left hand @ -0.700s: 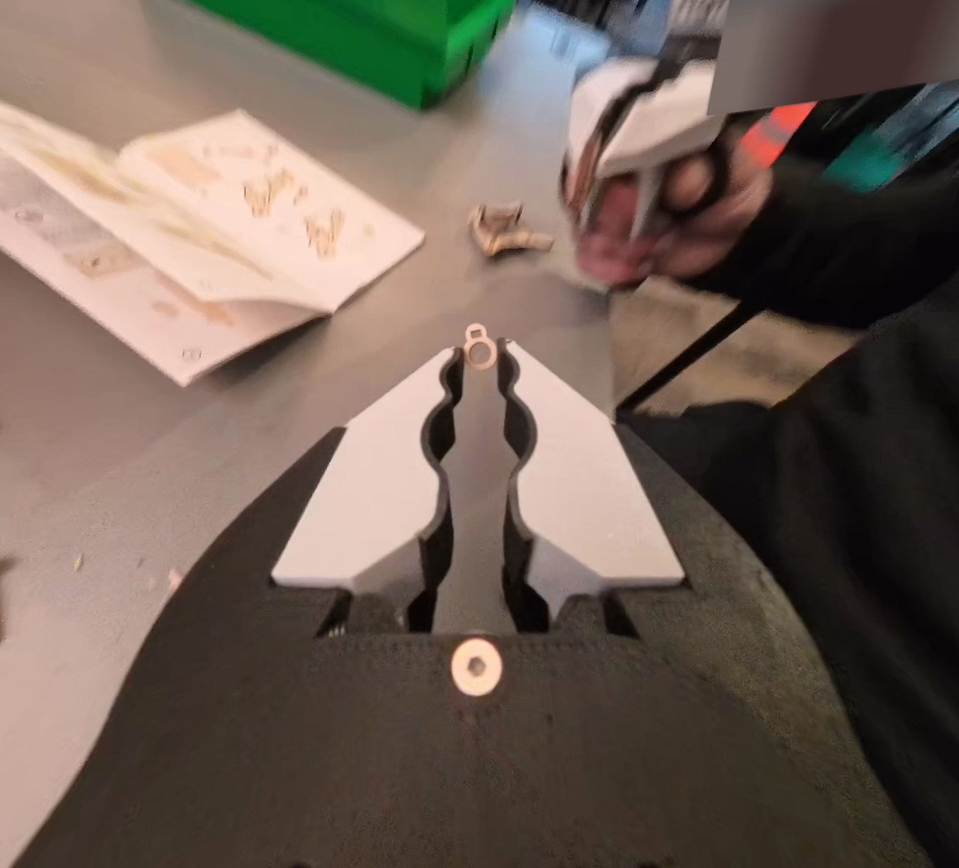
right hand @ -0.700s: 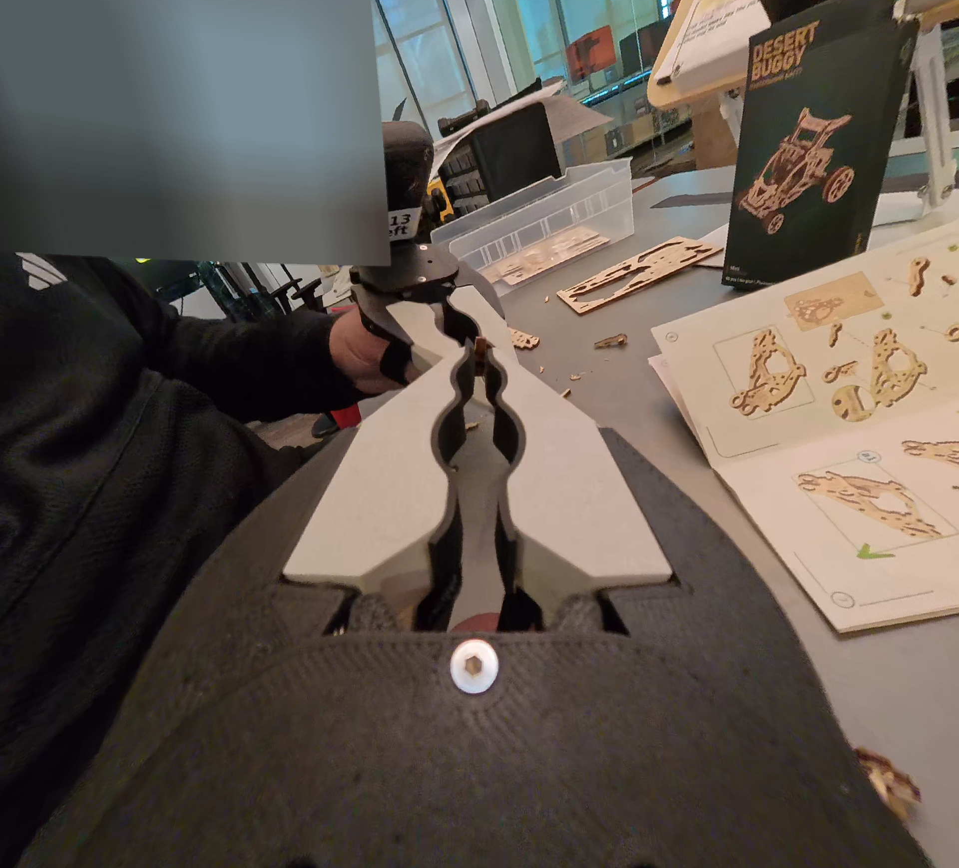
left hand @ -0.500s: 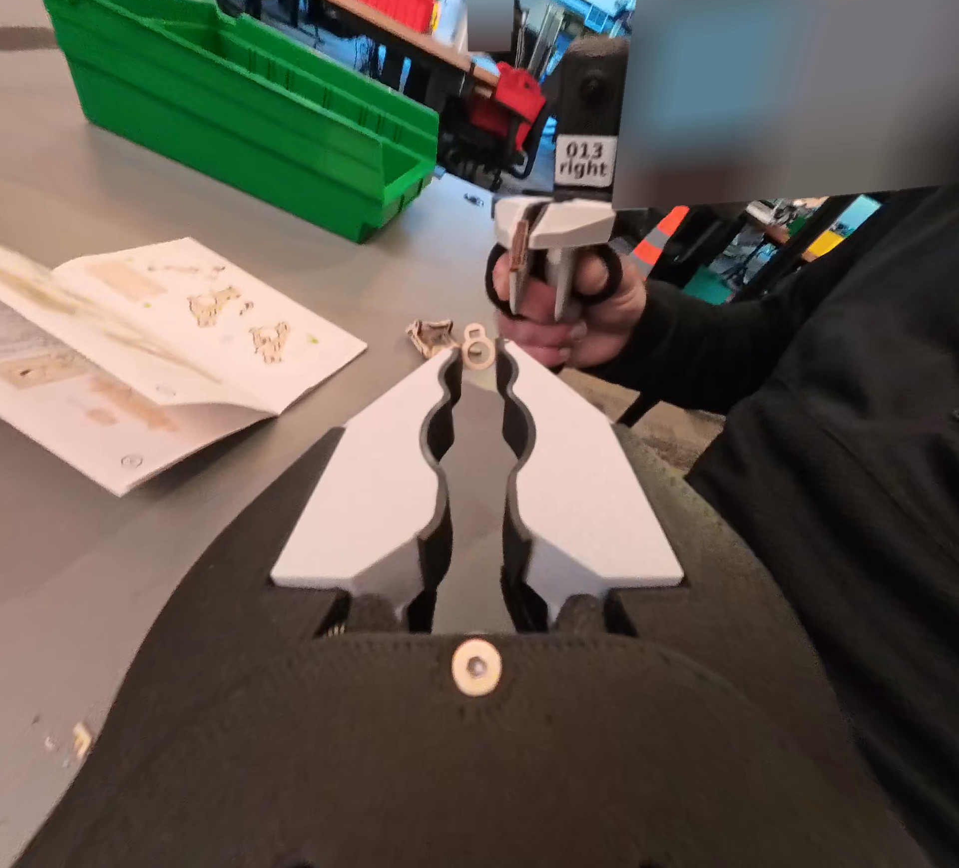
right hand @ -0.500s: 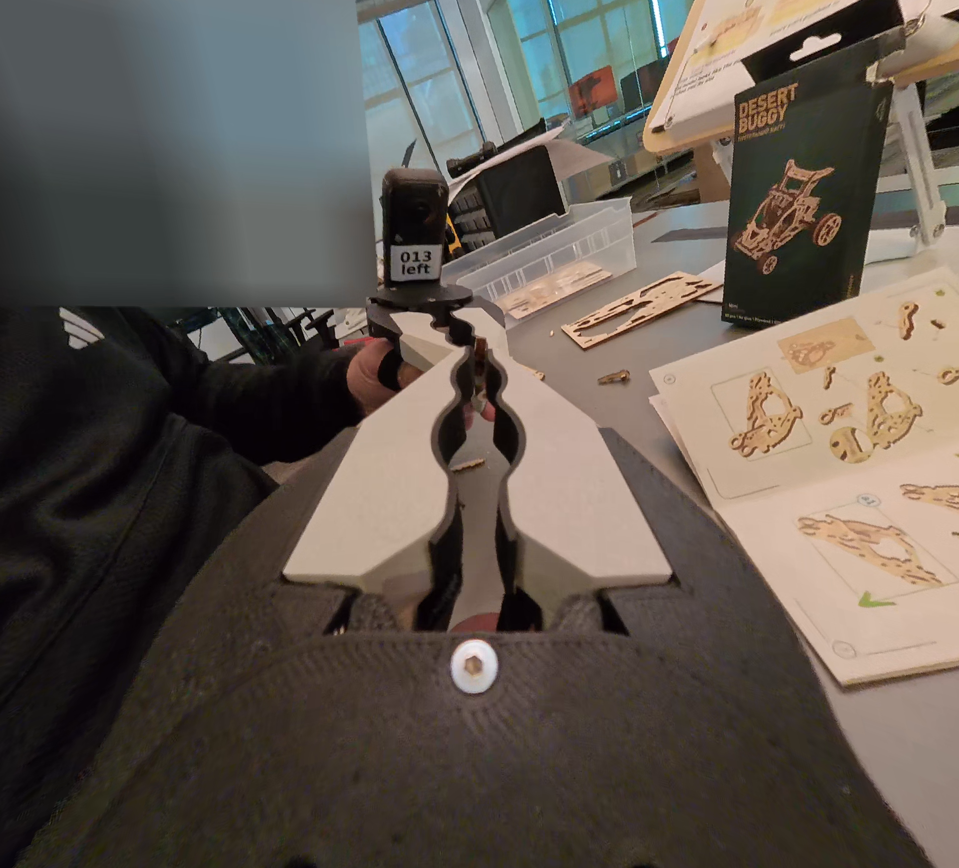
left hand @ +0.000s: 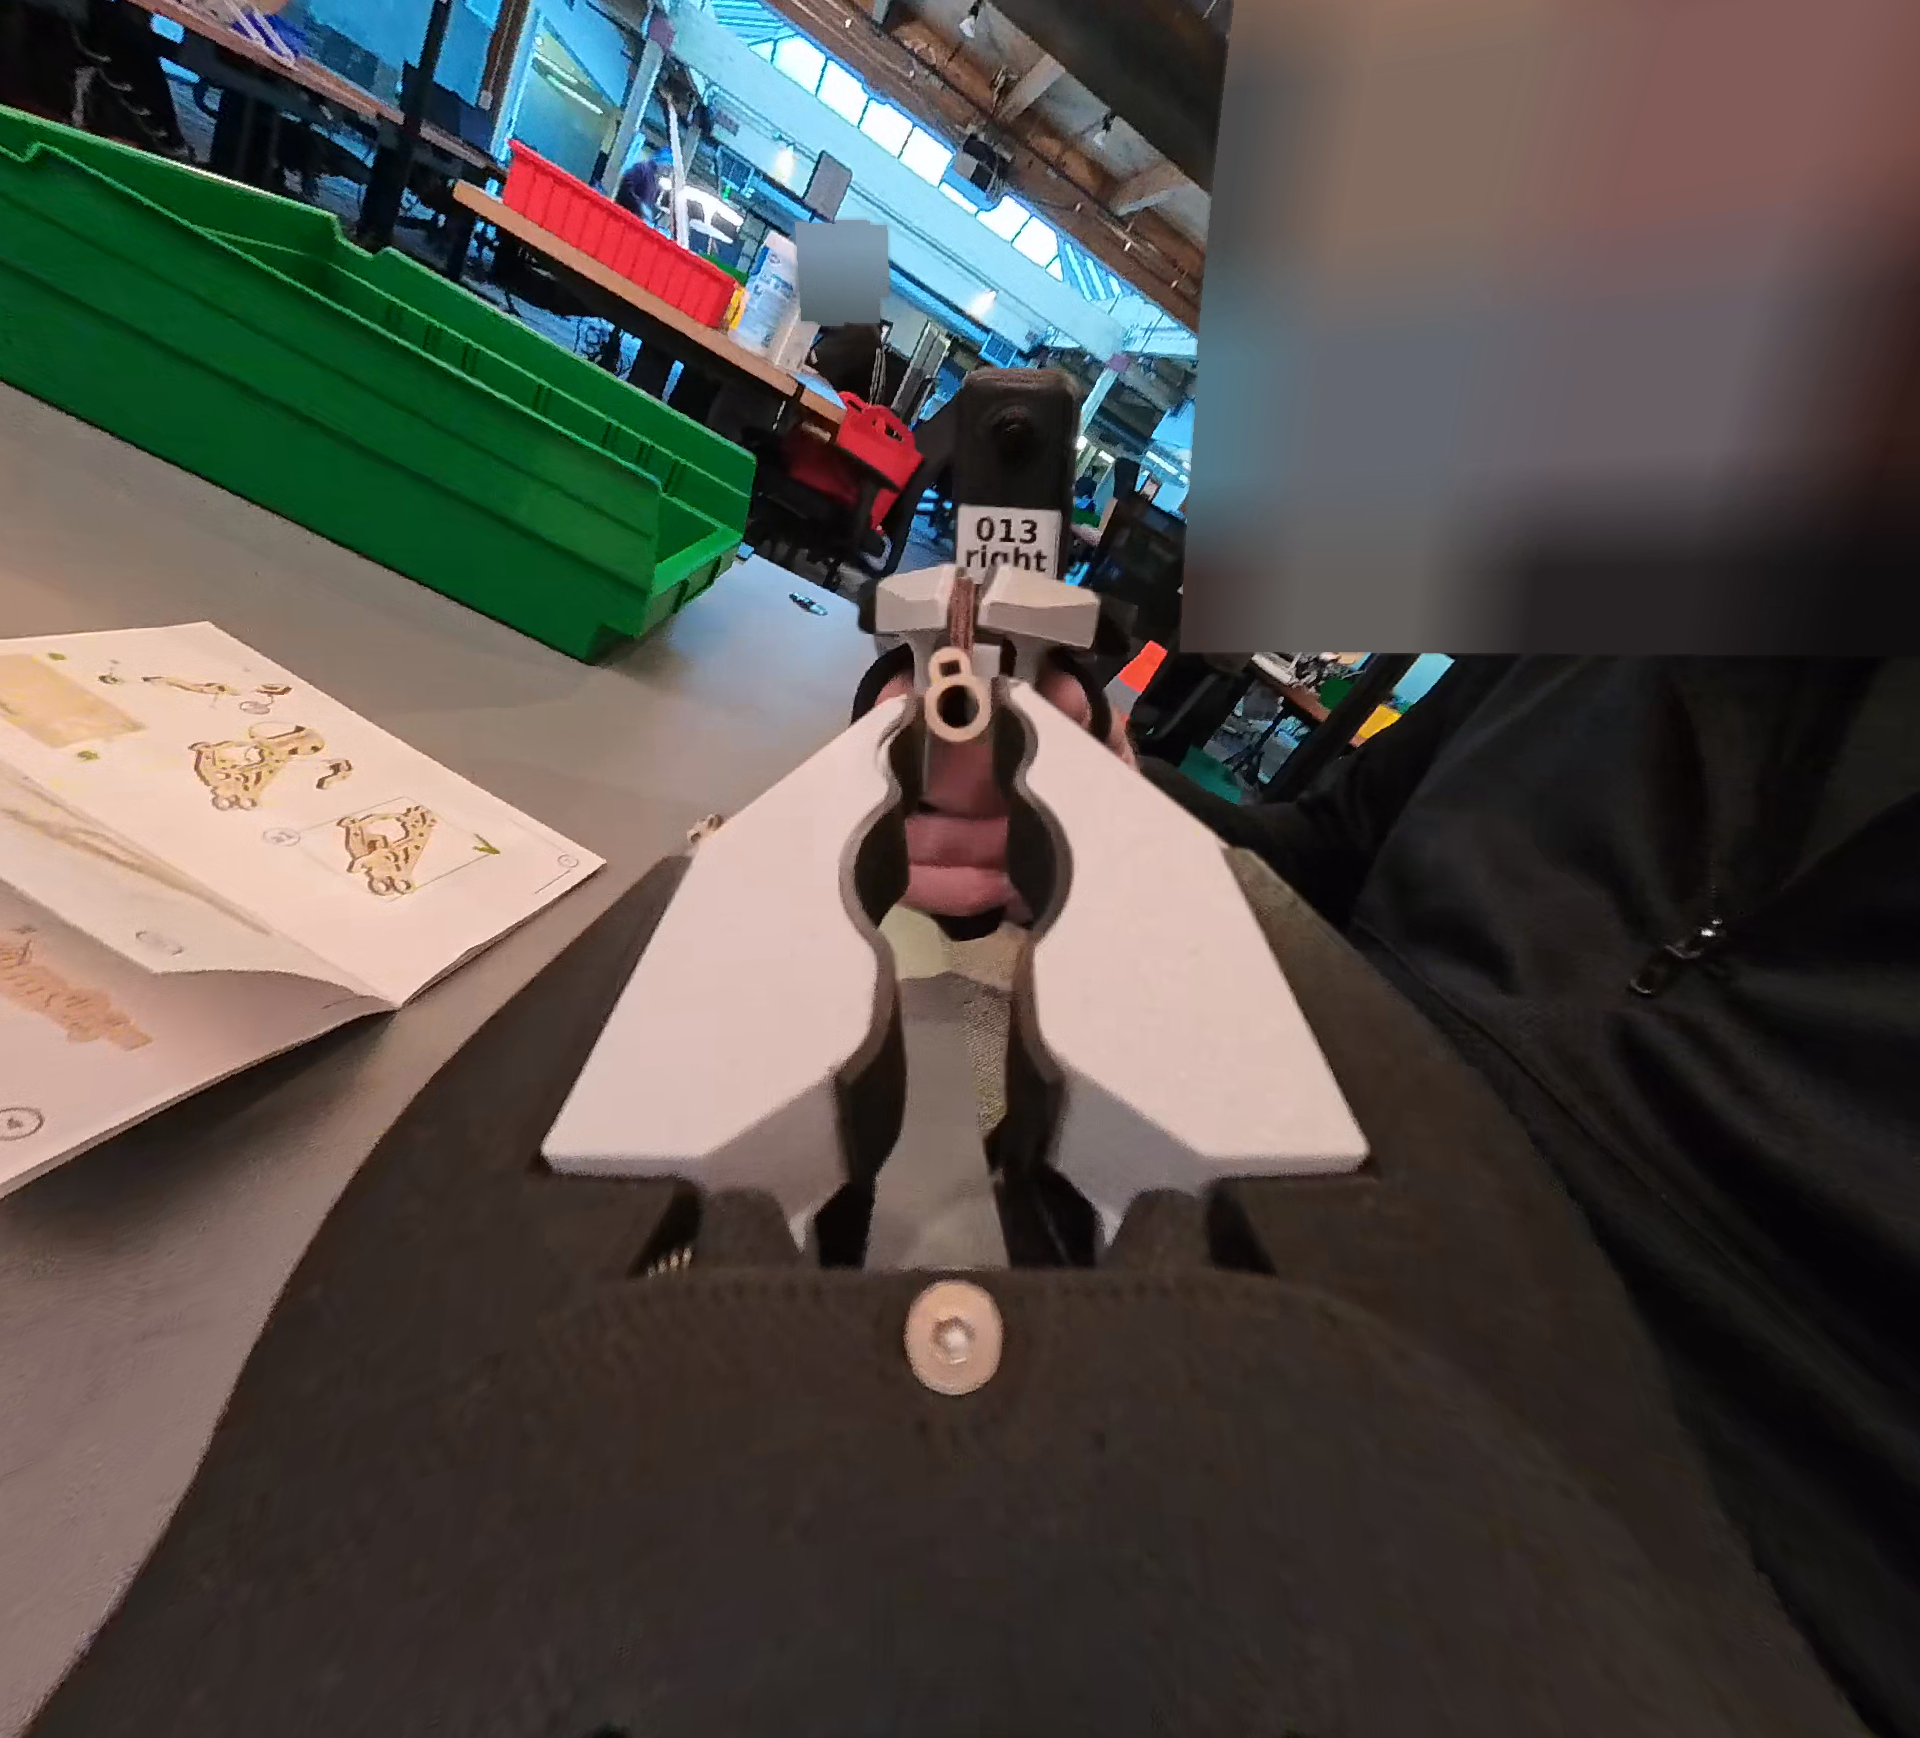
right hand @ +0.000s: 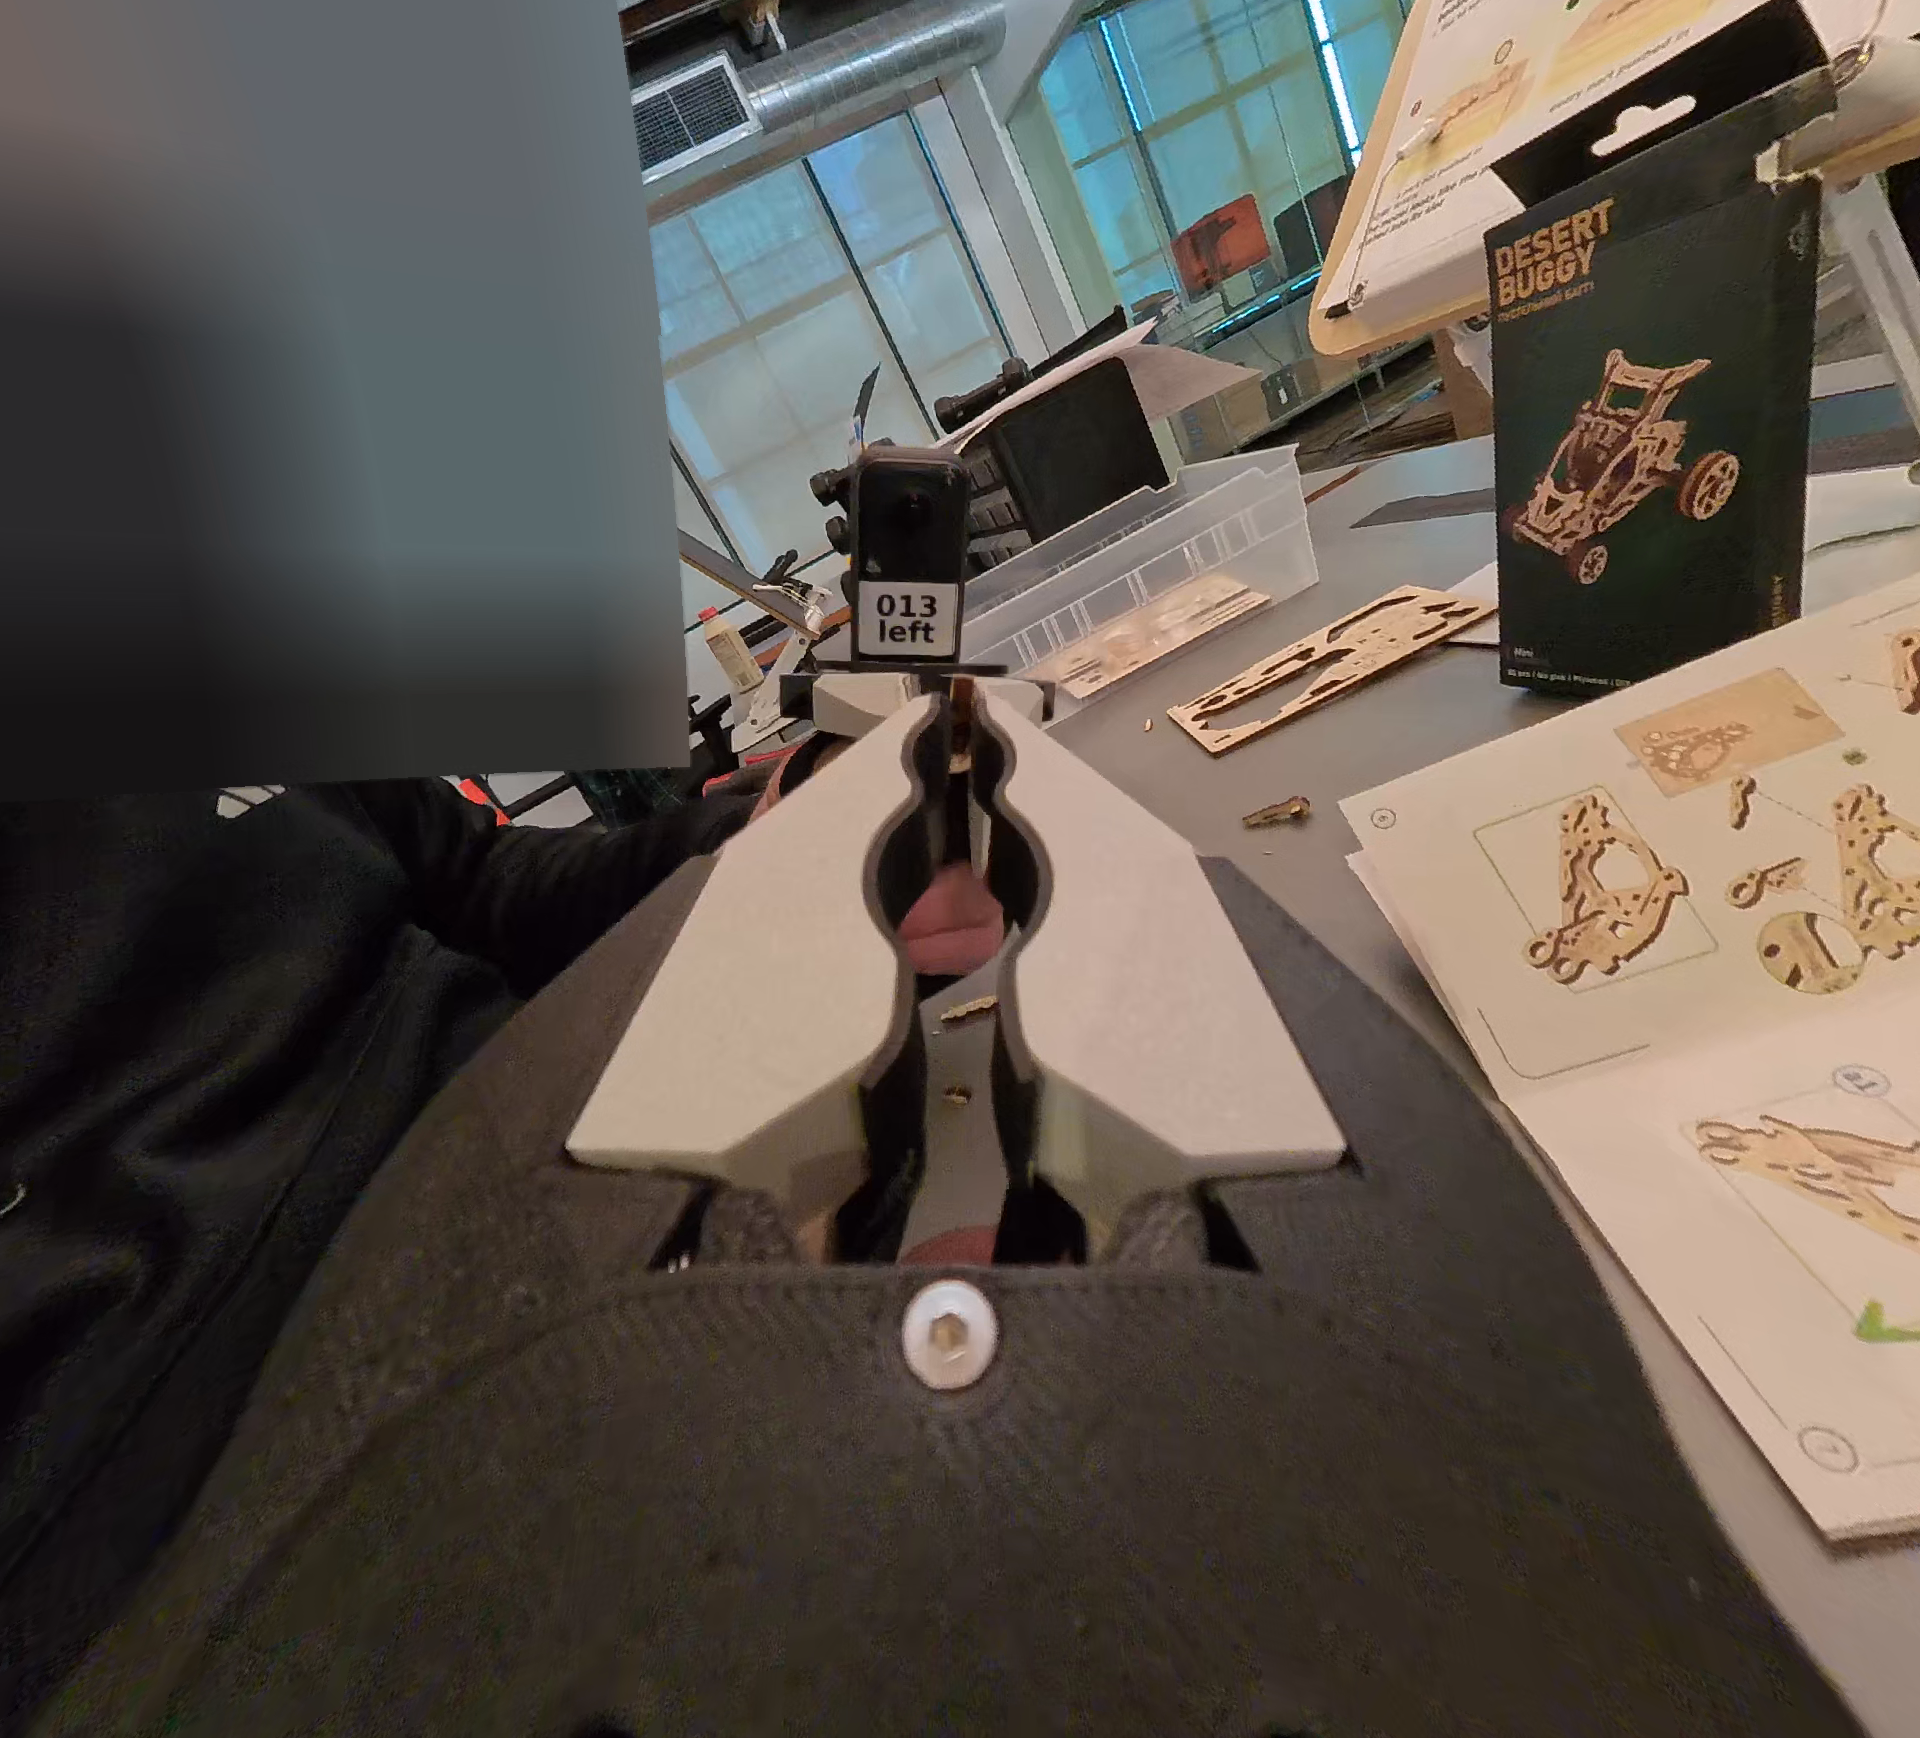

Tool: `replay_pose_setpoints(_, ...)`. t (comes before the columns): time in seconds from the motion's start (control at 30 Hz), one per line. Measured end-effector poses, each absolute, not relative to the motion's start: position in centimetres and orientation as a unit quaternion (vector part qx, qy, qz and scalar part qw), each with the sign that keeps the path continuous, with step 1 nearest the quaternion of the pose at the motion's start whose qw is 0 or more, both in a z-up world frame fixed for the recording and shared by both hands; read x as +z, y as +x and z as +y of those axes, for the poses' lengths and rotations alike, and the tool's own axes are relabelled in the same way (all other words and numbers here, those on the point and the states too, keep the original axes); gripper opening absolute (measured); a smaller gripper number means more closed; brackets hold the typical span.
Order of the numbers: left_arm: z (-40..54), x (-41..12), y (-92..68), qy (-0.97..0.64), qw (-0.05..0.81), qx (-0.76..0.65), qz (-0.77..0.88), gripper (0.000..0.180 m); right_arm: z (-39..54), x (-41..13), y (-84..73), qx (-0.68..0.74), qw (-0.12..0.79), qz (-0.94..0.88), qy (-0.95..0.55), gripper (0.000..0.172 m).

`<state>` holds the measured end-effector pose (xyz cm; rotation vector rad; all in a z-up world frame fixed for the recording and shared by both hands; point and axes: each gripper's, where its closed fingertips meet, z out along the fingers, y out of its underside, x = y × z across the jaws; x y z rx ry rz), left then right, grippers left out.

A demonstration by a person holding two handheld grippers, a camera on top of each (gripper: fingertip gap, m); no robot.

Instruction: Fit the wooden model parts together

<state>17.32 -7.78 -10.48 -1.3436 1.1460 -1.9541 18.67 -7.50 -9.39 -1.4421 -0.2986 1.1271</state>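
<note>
While the two grippers face each other tip to tip above the near edge of the grey table [left hand: 436,608], each one grips a small wooden part. The left gripper [left hand: 956,714] is closed on a pale wooden ring piece [left hand: 952,699], a round loop with a smaller square-holed loop on top; both fingertips [left hand: 883,732] press against the sides of the round loop. The right gripper [right hand: 951,714] is clamped on a thin flat wooden piece [right hand: 961,720], seen edge-on and standing upright between its tips. In the left wrist view that same piece [left hand: 963,616] shows as a narrow brown strip pinched between the right gripper's grey fingers, just above and behind the ring piece; whether the two parts touch, I cannot tell. A hand [left hand: 951,841] wraps the right gripper's handle.

Around the work: an open instruction booklet [right hand: 1662,961] lies flat on the table to the right of the right gripper. Beyond it stands a dark model box [right hand: 1652,441], upright, with a cut-out wooden sheet [right hand: 1340,670] lying flat near its base and a clear plastic tray [right hand: 1164,545] farther back. A small loose wooden part [right hand: 1276,815] sits on the table between the sheet and the booklet. A green bin [left hand: 343,400] rests on the table's far side in the left wrist view.
</note>
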Motion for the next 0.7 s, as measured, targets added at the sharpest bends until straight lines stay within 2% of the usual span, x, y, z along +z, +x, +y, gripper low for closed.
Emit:
replay_pose_setpoints(0.33, -7.77, -9.86, 17.2, -0.478, 0.234, -0.752, 0.39, 0.01, -7.07, -9.1, 18.2, 0.487, 0.601, -0.124, -0.621, 0.0)
replay_pose_setpoints(0.7, -7.89, -10.02, 17.31, -0.474, 0.263, -0.723, 0.428, 0.01, -7.05, -8.87, 18.1, 0.505, 0.594, -0.109, -0.616, 0.001)
